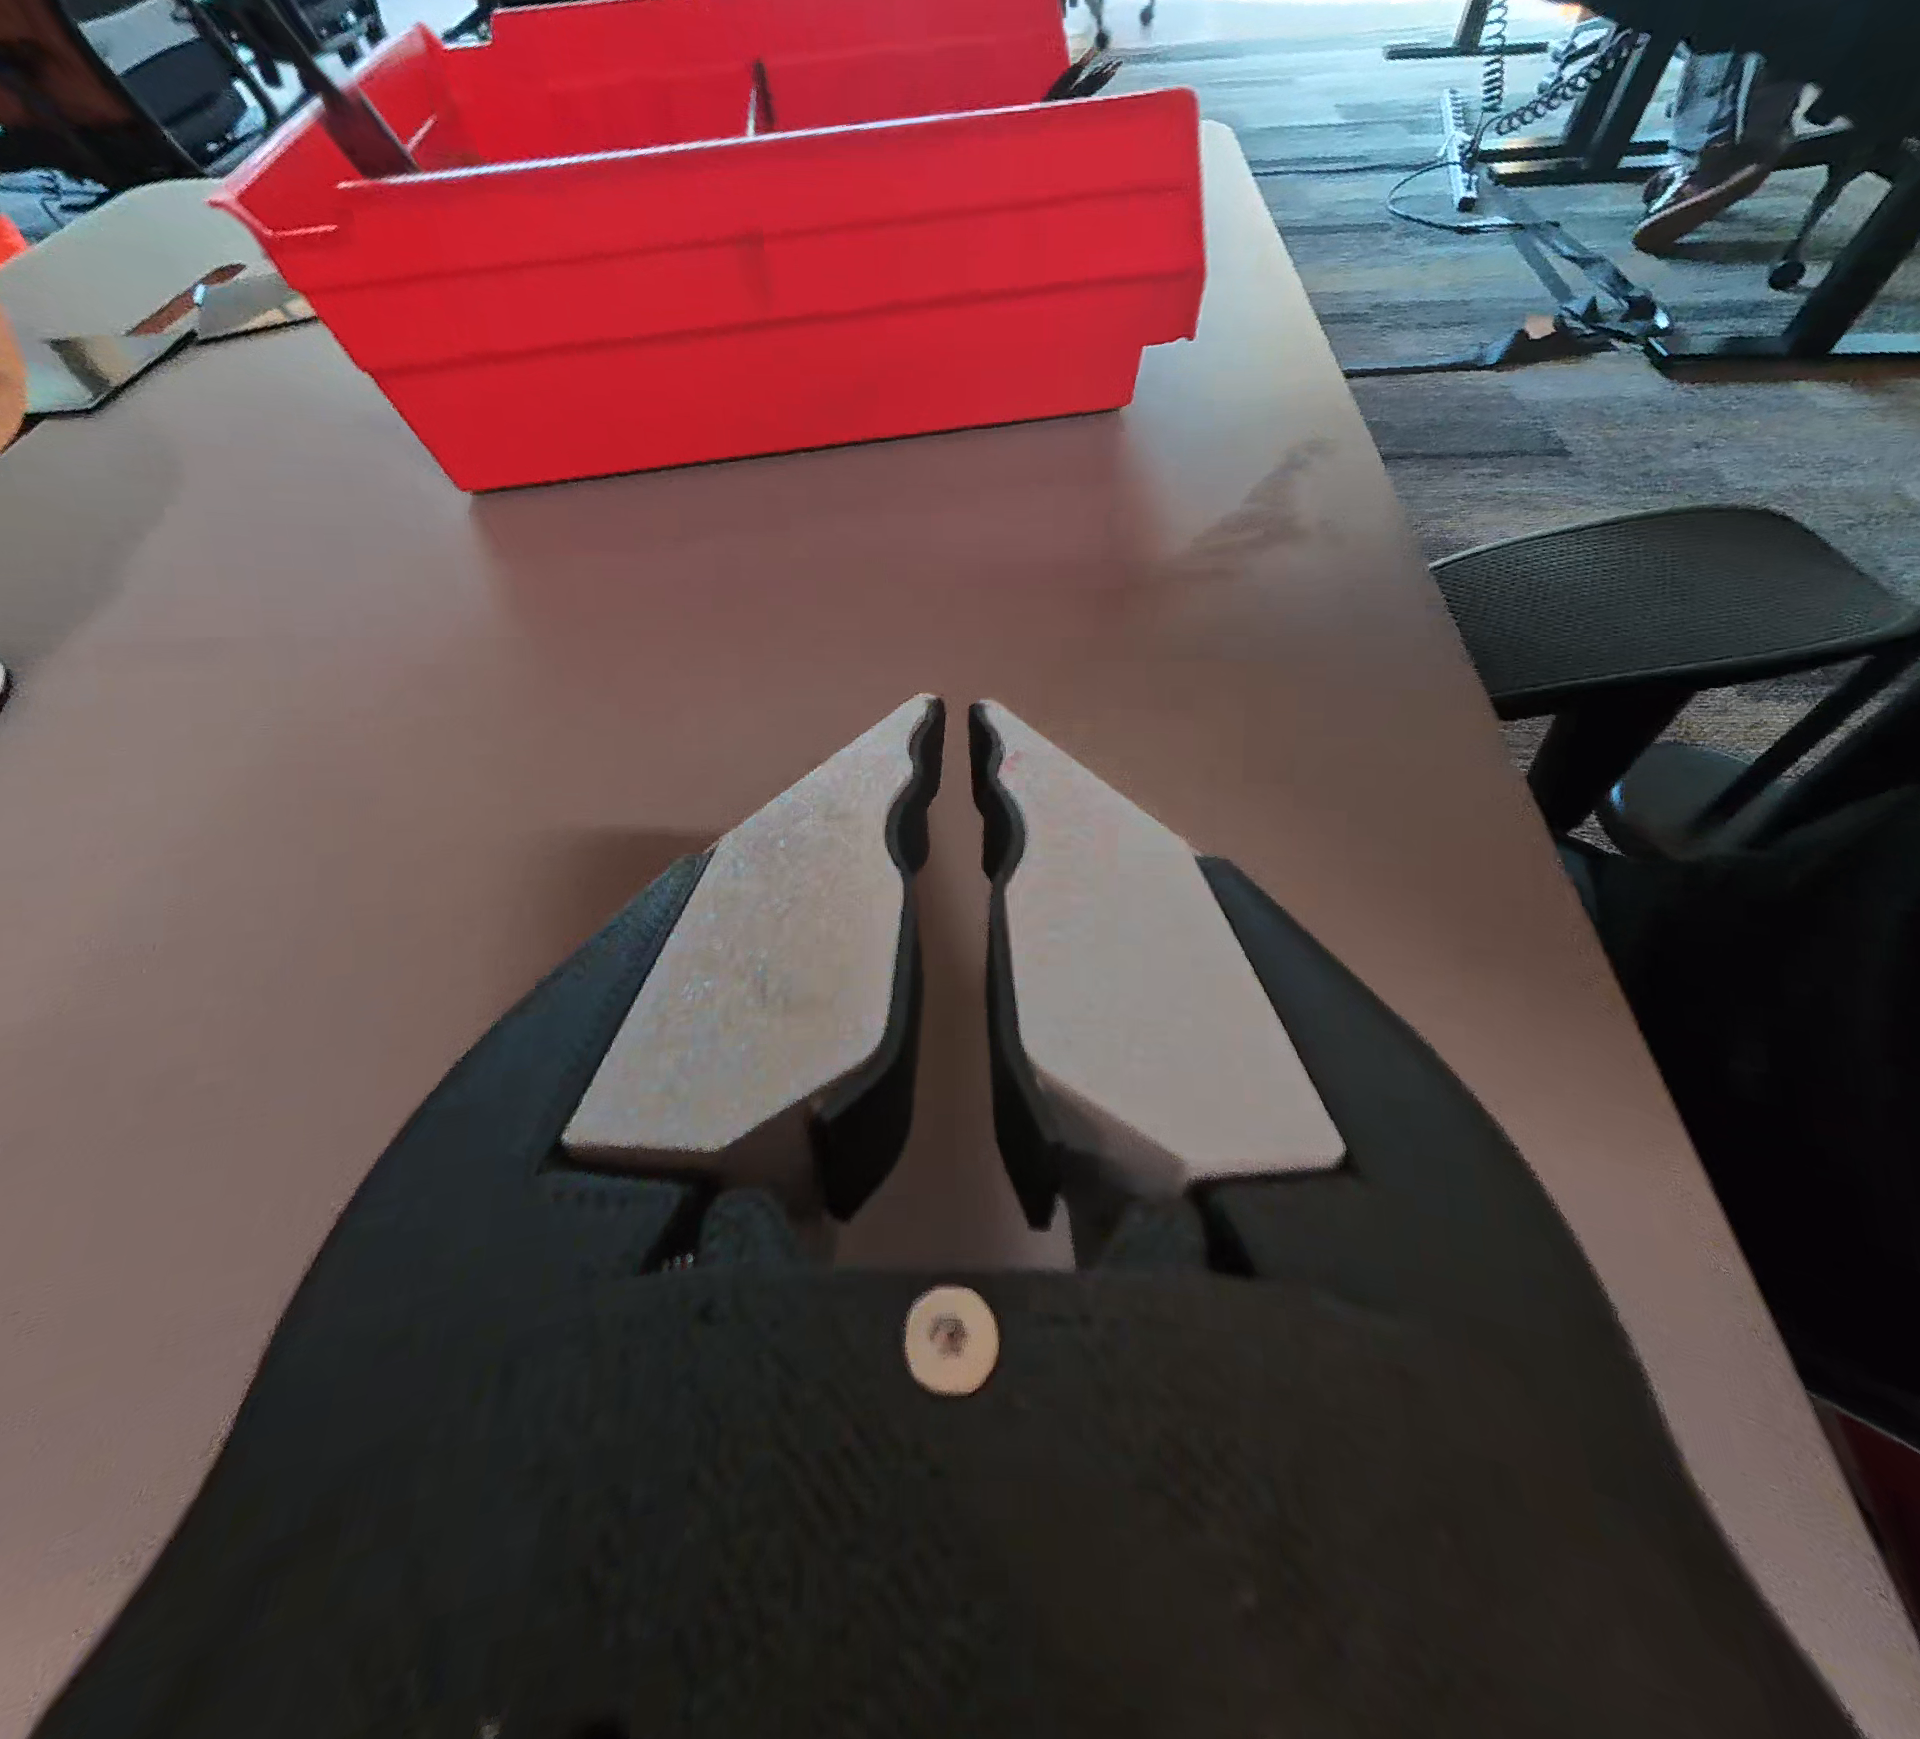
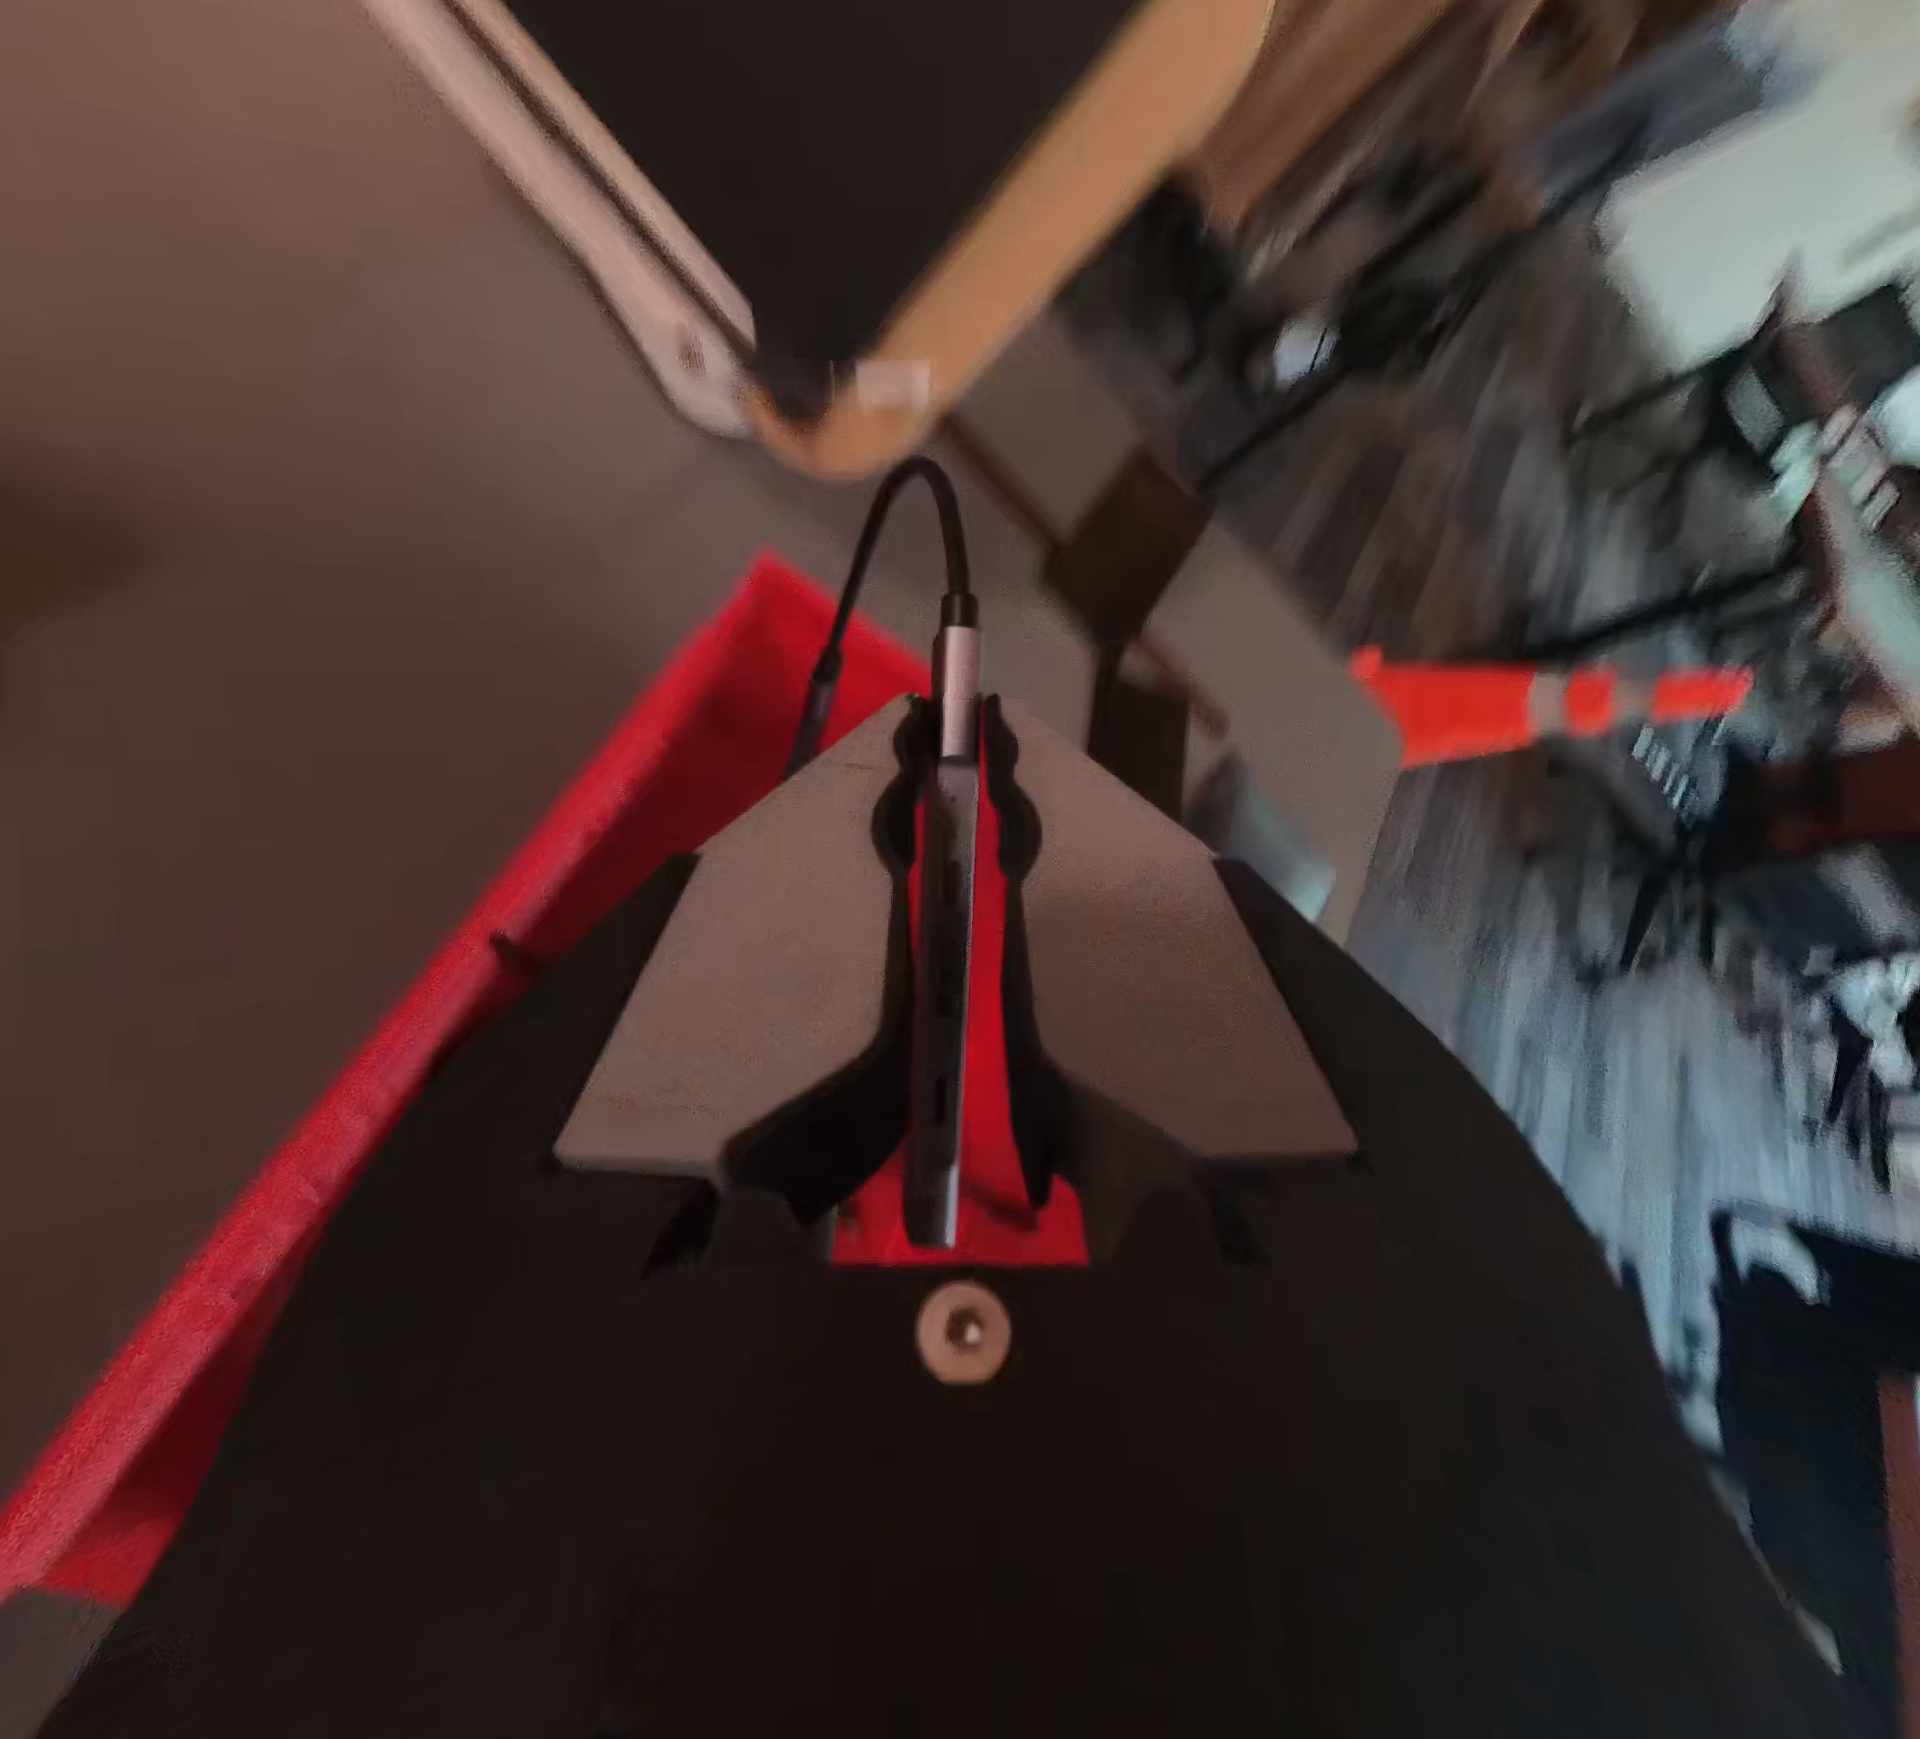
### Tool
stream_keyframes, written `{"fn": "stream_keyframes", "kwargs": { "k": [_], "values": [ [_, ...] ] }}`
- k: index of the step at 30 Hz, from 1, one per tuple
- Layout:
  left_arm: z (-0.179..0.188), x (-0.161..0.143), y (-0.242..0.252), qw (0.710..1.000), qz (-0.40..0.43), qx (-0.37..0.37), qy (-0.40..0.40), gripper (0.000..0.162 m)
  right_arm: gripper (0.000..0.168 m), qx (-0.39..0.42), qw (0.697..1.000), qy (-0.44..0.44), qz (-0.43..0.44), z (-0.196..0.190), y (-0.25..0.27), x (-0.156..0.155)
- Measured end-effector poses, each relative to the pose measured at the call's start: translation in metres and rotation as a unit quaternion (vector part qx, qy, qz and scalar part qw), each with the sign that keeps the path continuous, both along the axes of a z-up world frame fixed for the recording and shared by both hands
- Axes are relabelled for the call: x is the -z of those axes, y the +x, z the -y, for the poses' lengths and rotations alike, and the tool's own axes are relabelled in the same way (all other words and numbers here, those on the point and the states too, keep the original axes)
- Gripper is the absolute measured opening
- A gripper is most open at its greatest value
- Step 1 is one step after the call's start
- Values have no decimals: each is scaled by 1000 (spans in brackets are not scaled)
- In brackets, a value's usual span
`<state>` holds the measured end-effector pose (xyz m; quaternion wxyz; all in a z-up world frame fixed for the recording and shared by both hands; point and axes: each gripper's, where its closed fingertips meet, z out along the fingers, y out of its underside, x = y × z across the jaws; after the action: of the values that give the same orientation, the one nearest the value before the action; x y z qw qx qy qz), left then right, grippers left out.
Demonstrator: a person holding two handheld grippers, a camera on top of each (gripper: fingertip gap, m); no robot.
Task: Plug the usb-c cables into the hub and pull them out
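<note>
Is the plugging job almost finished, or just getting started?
Just starting. Done: the right gripper has grabbed the slim grey metal hub with its short black cable above the red plastic bin. The left gripper is shut and empty over the brown table. All plugging and unplugging remains.

The left wrist view sits low over the table [image 1: 312,754], looking level along its length toward the far end, where the red bin [image 1: 748,287] stands well ahead; the table's right edge and the office floor beyond run down the right side. The right wrist view is rolled and blurred, much nearer, looking down over the red bin [image 2: 312,1118] at its rim, with a table corner just past it. Both views share the bin and the tabletop.
</note>
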<state>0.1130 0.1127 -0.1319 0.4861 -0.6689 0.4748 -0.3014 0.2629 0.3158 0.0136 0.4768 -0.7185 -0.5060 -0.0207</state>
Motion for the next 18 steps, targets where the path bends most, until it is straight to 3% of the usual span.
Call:
{"fn": "stream_keyframes", "kwargs": {
  "k": [1,3,5,8,13,16,18],
  "values": [
    [-1,1,-1,1000,0,-3,-3,2,15,39,998,-37,41,-12,18,28],
    [-3,-1,-2,1000,7,-6,-8,3,12,112,987,-45,108,-32,53,59],
    [-5,-3,-4,1000,16,-12,-11,2,12,148,982,-23,116,-39,66,58],
    [-9,-3,-5,999,21,-20,-20,3,23,152,987,4,57,-32,49,26],
    [-13,-3,-8,999,25,-30,-25,3,29,2,993,-53,-101,33,-60,-8],
    [-18,-4,-13,999,25,-44,-19,3,30,-153,954,-142,-216,102,-149,-10],
    [-20,-5,-16,998,31,-50,-23,3,30,-210,924,-190,-256,131,-195,2]
  ]
}}
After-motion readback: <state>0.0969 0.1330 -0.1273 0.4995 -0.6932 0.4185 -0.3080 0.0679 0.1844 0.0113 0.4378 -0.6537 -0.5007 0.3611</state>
